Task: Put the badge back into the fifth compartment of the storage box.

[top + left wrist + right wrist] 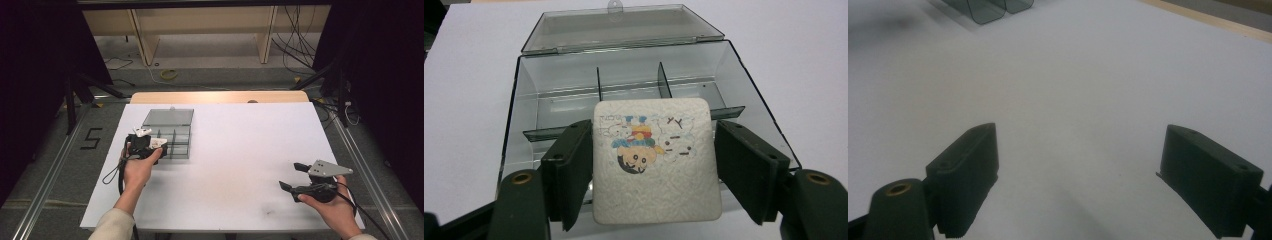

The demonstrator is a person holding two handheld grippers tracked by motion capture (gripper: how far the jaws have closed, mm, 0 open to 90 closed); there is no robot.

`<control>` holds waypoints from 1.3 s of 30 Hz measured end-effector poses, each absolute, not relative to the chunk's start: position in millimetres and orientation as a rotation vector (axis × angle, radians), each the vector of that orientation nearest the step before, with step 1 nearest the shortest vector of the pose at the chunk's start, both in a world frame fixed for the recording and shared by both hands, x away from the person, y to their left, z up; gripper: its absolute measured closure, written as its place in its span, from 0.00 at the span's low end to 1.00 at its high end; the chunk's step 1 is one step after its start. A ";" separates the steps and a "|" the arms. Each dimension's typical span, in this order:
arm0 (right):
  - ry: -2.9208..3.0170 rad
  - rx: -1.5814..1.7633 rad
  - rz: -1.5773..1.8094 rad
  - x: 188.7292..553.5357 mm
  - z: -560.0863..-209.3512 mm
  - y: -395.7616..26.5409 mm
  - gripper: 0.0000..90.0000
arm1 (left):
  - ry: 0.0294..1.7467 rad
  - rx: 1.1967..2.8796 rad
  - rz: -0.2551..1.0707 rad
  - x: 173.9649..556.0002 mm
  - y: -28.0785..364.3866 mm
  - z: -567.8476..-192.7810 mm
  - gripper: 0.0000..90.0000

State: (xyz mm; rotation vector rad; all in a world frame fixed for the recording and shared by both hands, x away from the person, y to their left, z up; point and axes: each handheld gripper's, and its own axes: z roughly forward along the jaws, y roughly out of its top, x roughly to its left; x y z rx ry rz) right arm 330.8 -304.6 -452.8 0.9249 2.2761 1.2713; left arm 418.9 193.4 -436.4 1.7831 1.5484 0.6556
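Left gripper [651, 170] jaws clamp a white cartoon-printed square pad [655, 162], apparently a coaster, over the open, divided, clear box [524, 100].

Each hand carries a black two-jaw gripper: the left gripper [150, 145] has white pieces on top, and the right gripper [295, 176] bears a grey three-cornered plate [327, 169] with small dark holes. Close up, the jaws are flat, dark rectangular blocks with small screw holes in their faces, each set on a rounded arm with a brass-coloured bushing [522, 177] near its base. A black cable [119, 175] loops from the left gripper, another trails off the right one, and pale cream sleeves [111, 226] cover the person's forearms.
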 end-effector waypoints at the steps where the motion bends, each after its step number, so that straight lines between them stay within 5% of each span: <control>1: 2.276 0.925 1.271 330.7 -452.7 -304.7 0.18 | 1.545 1.783 0.657 419.5 192.9 -436.5 0.36; 39: 2.277 0.927 1.267 331.0 -453.1 -305.2 0.18 | 1.532 1.797 0.660 439.5 183.4 -440.4 0.36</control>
